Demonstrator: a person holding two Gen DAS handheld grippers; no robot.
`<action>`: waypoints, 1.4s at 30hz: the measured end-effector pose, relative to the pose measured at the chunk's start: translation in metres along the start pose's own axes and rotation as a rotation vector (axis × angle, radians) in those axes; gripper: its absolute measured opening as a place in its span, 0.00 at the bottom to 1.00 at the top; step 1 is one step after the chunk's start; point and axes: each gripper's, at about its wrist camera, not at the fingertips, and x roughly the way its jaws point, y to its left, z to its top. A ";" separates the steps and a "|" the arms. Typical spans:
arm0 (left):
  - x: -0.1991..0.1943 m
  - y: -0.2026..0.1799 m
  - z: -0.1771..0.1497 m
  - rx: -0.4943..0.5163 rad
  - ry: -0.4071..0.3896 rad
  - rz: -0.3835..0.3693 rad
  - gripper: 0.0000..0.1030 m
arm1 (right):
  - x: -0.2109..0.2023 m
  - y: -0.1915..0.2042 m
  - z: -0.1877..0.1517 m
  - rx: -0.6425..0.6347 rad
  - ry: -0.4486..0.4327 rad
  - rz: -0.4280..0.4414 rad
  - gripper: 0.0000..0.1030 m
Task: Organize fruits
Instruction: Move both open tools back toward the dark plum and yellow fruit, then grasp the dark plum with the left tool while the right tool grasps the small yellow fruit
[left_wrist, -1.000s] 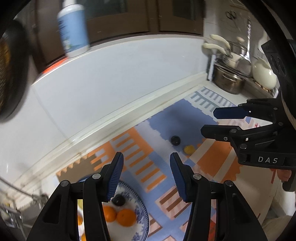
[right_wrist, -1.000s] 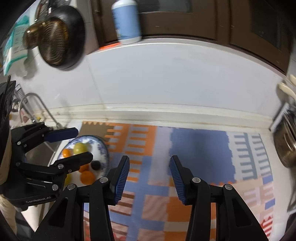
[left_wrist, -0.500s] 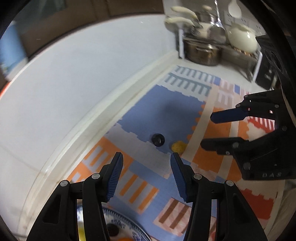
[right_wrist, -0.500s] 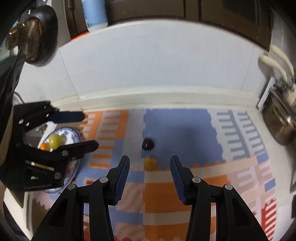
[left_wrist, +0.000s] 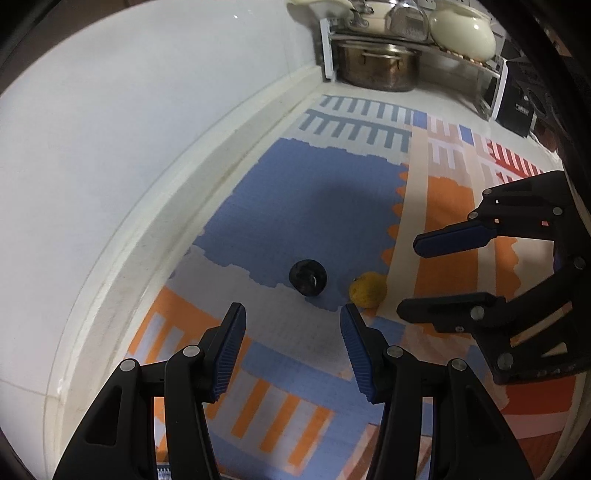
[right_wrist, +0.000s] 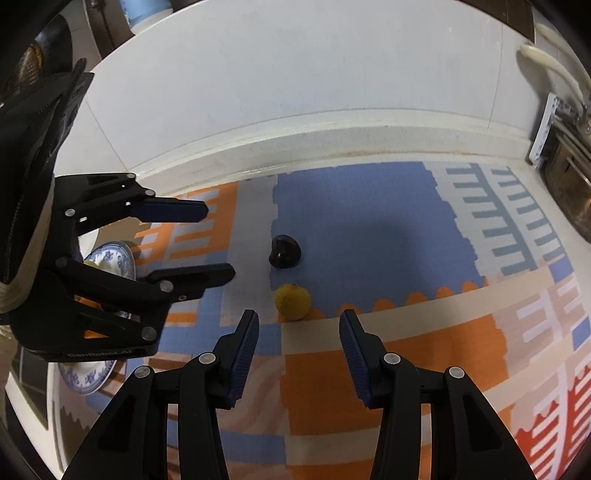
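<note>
Right wrist view: right gripper (right_wrist: 297, 347) and left gripper (left_wrist: 291, 345) both part-open, empty. Round yellow fruit (right_wrist: 293, 301) at 12 o'clock may roll if nudged off-centre.

Left black plastic two-finger gripper (left_wrist: 291, 347): angular skeletal linkage arms, silver round screw heads at each pivot, ribbed blue rubber pads (left_wrist: 229, 352) lining the inner finger faces. In the right wrist view its body is showing triangular cut-outs and faint grey lettering at 7 o'clock, too blurred to read fully. A cream band is wrapping the body at 9 o'clock.

Right black plastic two-finger gripper (right_wrist: 297, 350): same build, same silver screws, same ribbed blue pads (right_wrist: 243, 356). Faint lettering at 4 o'clock in the left wrist view, illegible.
</note>
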 end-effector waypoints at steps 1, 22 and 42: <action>0.003 0.000 0.001 0.007 0.004 -0.005 0.50 | 0.001 0.000 0.000 0.001 0.000 0.005 0.45; 0.043 0.001 0.021 0.088 0.050 -0.098 0.38 | 0.038 -0.005 0.005 -0.002 0.009 0.059 0.37; 0.015 -0.016 0.017 -0.068 0.022 -0.056 0.27 | 0.007 -0.035 0.001 0.095 -0.071 0.033 0.28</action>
